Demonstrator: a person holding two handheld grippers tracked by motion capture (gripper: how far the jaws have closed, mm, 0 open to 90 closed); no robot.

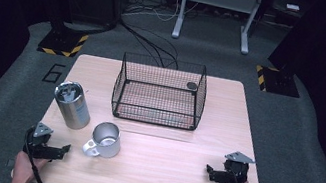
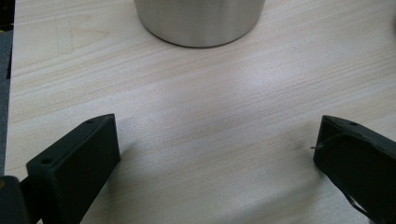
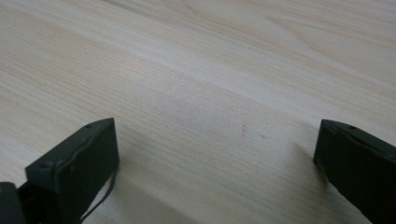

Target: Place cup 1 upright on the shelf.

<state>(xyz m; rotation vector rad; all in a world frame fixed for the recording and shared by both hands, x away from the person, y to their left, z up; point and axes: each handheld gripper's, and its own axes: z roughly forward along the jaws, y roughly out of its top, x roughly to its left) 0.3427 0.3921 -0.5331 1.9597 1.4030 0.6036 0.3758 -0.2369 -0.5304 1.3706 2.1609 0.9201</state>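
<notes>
Left gripper (image 1: 65,148) spread wide, holding nothing, near table's (image 1: 162,172) front-left corner. Steel mug (image 1: 105,140) stands just beyond and beside its fingers (image 2: 74,163), not touching. Right gripper (image 1: 208,170) also spread wide, holding nothing, near front-right corner, well apart from mug.

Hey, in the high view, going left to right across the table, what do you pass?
Left tongs → tall steel tumbler → steel handled mug → black wire basket → right tongs.
</notes>
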